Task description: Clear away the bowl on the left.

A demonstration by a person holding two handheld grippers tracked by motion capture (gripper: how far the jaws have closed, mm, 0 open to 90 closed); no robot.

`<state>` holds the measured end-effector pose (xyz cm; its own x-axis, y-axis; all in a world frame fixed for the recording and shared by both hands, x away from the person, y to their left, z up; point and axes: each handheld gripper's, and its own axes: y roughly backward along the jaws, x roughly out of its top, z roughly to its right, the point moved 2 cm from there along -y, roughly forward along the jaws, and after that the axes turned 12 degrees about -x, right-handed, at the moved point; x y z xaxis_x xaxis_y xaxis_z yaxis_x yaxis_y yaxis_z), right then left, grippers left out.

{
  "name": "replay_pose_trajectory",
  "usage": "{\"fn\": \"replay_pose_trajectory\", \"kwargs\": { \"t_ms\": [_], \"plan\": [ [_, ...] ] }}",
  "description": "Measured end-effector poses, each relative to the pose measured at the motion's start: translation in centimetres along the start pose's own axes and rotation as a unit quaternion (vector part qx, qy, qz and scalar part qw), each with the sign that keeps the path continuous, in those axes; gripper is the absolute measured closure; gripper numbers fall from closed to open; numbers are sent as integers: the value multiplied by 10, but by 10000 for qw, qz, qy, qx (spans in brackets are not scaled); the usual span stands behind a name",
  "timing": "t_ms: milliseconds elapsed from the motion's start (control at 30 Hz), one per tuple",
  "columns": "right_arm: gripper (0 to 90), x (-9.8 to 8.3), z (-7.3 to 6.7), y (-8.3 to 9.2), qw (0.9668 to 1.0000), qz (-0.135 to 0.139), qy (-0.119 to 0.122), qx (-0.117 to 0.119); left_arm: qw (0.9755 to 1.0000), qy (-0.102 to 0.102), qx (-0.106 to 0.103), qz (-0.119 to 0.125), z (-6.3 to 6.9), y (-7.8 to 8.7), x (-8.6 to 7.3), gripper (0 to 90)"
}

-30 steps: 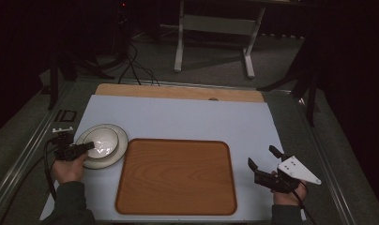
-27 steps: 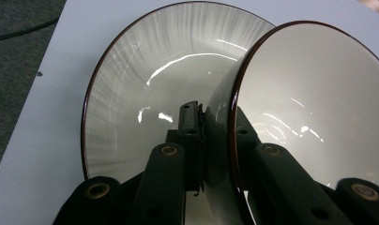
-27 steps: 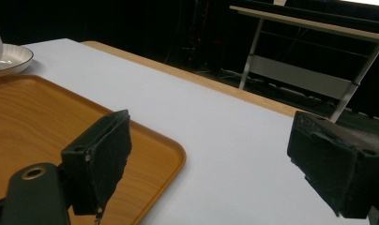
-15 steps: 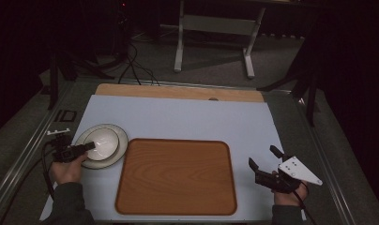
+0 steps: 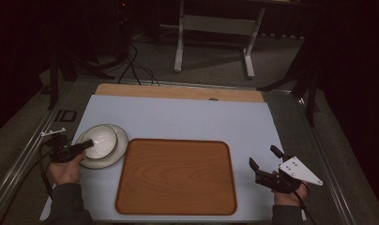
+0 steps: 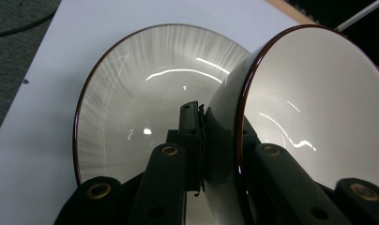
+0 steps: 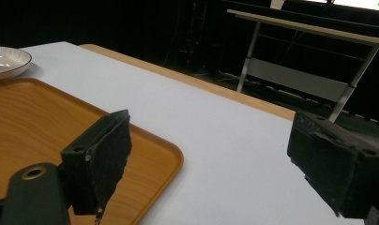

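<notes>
1. The left gripper (image 5: 84, 145) has its jaws clamped on the near wall of the bowl (image 5: 101, 139), one inside, one outside; the right gripper (image 5: 264, 165) stands wide apart, holding nothing.
2. The round bowl sits on the plate (image 5: 116, 152), left of the tray, mouth tipped slightly.
3. The wooden tray (image 5: 177, 176) lies just beside the plate.
4. Bowl and plate are glossy white with dark rims.

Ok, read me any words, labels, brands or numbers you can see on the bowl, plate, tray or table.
None can be read.
The bowl, plate, wooden tray and table carry no lettering.
The small bright marks at the top right of the right gripper view are too blurred to read.
</notes>
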<state>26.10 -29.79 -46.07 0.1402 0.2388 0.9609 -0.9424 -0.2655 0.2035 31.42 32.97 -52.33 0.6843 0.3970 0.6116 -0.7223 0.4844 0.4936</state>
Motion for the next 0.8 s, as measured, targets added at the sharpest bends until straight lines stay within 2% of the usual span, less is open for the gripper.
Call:
{"fn": "replay_pose_trajectory", "kwargs": {
  "t_ms": [233,467,633,800],
  "plan": [
    [136,0,0,0,10000,3,0,6,9997,-69,-105,190,5,8,3,814],
    [136,0,0,1,10000,4,-20,-3,9994,-111,-214,264,9,11,4,813],
    [136,1,0,2,10000,38,-9,-7,9987,-288,-275,314,16,14,7,813],
    [136,1,1,2,10000,55,-11,-20,9980,-365,-322,392,23,17,8,813]
  ]
}}
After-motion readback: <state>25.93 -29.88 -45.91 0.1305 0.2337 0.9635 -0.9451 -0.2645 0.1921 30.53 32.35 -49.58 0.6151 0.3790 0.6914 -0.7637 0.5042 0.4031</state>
